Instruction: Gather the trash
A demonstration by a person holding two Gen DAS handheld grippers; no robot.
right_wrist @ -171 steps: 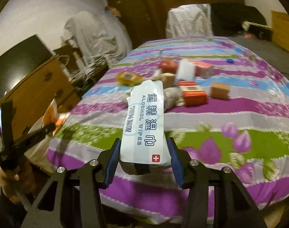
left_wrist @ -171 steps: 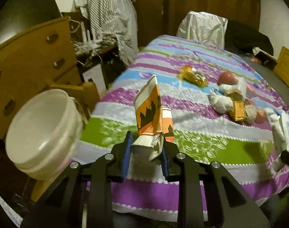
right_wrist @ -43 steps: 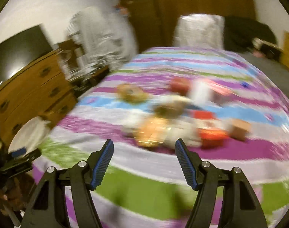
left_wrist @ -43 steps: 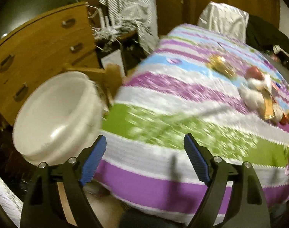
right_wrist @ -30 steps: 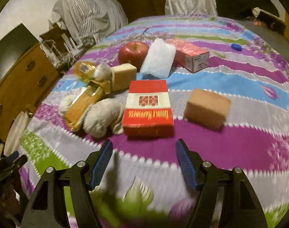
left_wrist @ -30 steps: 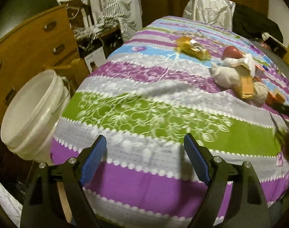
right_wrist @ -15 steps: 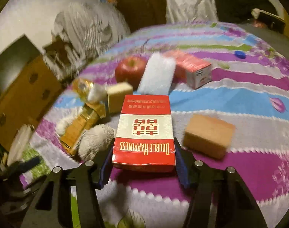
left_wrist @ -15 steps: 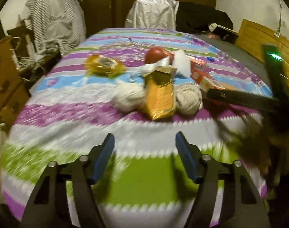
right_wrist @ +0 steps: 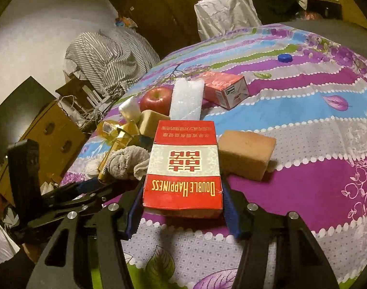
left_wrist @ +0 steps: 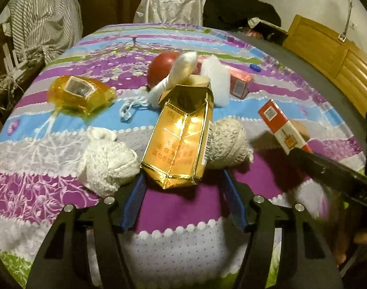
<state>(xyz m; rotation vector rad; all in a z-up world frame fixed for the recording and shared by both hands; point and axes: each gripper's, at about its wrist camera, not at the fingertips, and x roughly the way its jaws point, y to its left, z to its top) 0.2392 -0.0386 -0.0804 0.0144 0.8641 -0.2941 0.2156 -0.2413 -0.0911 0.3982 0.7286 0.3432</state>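
Note:
A gold foil carton (left_wrist: 178, 142) lies on the striped bedspread (left_wrist: 183, 240), propped on two pale yarn balls. My left gripper (left_wrist: 183, 177) stands open, its blue fingertips on either side of the carton's near end, with a gap at the right pad. The red and white "Double Happiness" cigarette box (right_wrist: 183, 166) sits between the pads of my right gripper (right_wrist: 182, 187), which is shut on it. In the left wrist view that box (left_wrist: 283, 130) hangs tilted above its shadow. The left gripper (right_wrist: 94, 185) shows at the right wrist view's left edge.
Around the carton lie two yarn balls (left_wrist: 108, 161), a red apple (right_wrist: 155, 98), a yellow plastic bag (left_wrist: 79, 92), a white foam pad (right_wrist: 187, 98), a pink box (right_wrist: 225, 88) and a brown block (right_wrist: 246, 154). A wooden dresser (right_wrist: 53, 130) stands left of the bed.
My left gripper swung from the bucket side to the pile, narrowed, and came up to the gold carton. My right gripper closed on the red box and raised it.

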